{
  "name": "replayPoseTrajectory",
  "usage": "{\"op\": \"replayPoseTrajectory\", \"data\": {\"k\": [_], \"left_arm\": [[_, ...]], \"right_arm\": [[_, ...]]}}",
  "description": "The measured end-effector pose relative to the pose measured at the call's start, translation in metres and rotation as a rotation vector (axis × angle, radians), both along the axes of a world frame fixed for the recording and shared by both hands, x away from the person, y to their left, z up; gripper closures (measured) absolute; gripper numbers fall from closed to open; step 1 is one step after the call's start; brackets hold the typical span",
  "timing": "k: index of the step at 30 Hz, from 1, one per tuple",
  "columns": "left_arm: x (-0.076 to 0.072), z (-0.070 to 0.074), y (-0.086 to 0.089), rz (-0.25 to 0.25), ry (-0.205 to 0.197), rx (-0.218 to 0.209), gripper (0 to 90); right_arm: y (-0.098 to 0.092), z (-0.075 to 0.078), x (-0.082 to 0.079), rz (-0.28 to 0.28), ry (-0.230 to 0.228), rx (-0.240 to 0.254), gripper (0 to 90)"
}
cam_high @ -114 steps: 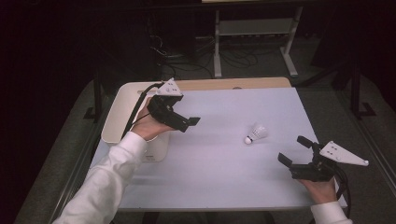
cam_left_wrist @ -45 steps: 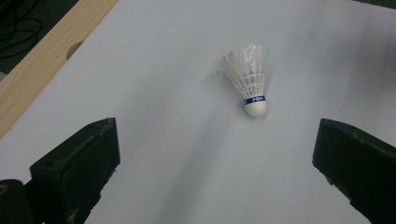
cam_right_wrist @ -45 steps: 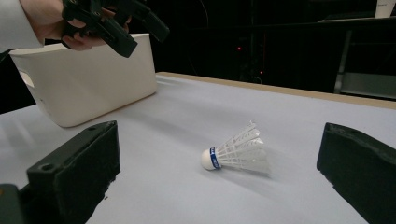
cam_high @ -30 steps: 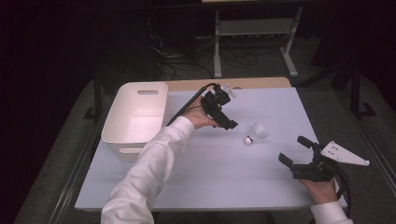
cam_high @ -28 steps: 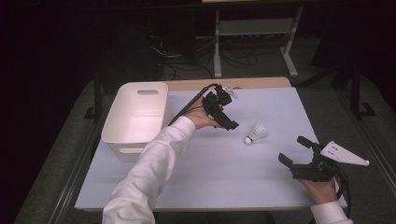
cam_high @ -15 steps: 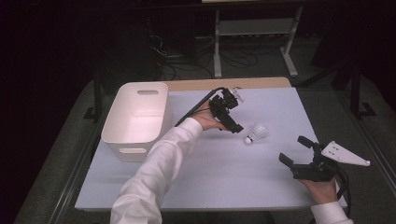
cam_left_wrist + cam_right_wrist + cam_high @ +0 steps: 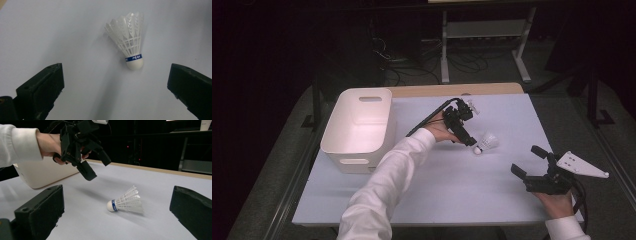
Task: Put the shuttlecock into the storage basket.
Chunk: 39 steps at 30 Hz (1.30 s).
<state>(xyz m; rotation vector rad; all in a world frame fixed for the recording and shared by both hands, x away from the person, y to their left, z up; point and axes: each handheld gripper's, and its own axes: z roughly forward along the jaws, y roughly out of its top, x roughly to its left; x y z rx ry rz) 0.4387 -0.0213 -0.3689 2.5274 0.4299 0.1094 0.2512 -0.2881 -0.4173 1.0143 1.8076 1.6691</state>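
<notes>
Jaws on both tools stand wide apart and hold nothing; the left gripper (image 7: 461, 129) hangs above the table, angled down at the shuttlecock (image 7: 485, 143), which lies on its side near the middle of the sheet (image 7: 437, 185), its rounded white cork toward that gripper, a blue band just behind it, and its skirt fanning away; in the left gripper view the shuttlecock (image 7: 128, 40) sits ahead of the gap and right of centre, so the likely step is a pick-up; to do it well, I would shift the gripper until the cork lies midway between the jaws, lower it, and close on the cork or the banded neck, since the skirt looks thin, ribbed and easily crushed; a light thing like this may also roll or skid on the smooth pale sheet if nudged by one jaw first; the right gripper (image 7: 534, 165) waits low near the table's right edge, well apart; a white, round-cornered bin (image 7: 344, 135) with handle slots stands at the left.
</notes>
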Motion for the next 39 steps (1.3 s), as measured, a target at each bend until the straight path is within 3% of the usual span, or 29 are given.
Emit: {"op": "replayPoseTrajectory", "data": {"k": [15, 39], "left_arm": [[0.008, -0.027, -0.02, -0.02, 0.031, 0.045, 0.4], [0.013, -0.05, -0.034, -0.032, 0.058, 0.075, 0.4]], "right_arm": [[0.001, 0.0, -0.001, 0.001, -0.002, 0.0, 0.0], [0.001, 0.0, -0.001, 0.002, -0.001, 0.001, 0.0]]}}
